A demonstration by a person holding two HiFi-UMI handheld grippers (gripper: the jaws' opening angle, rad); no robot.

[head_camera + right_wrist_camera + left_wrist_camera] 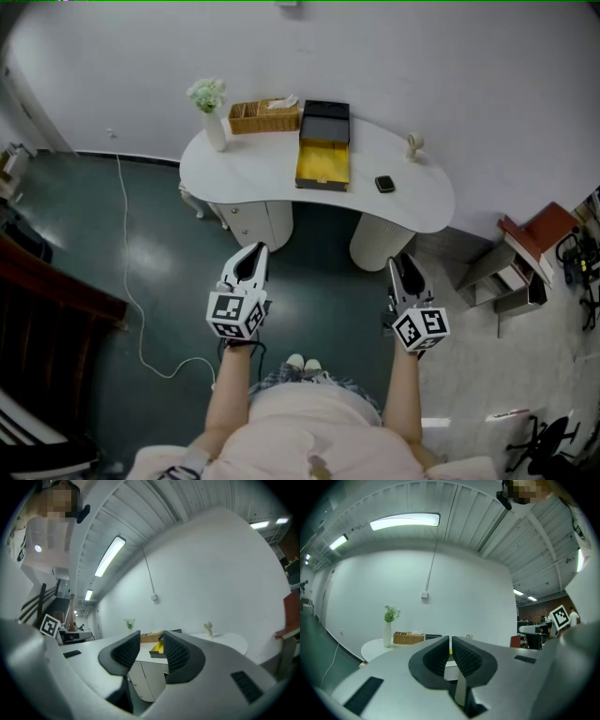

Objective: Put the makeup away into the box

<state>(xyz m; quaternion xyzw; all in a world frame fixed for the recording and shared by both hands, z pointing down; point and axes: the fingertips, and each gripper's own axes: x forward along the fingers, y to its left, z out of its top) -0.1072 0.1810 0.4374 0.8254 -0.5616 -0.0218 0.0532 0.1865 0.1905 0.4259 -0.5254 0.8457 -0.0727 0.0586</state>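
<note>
On the white curved table (253, 178) stands an open box (323, 161) with a yellow inside and a black lid tipped back. A small black makeup compact (384, 184) lies on the table just right of it. Both grippers hang in the air well in front of the table, level, pointing at it. My left gripper (255, 251) (450, 641) is shut, its pads touching and nothing between them. My right gripper (403, 261) (151, 639) is open by a narrow gap and holds nothing. In the right gripper view the box (158, 648) shows far off through that gap.
A white vase with flowers (213, 117) and a wicker basket (263, 116) stand at the table's back left, a small pale figurine (413, 145) at its right. A white cable (131, 281) runs over the dark floor. A red-topped stand (530, 248) is at the right.
</note>
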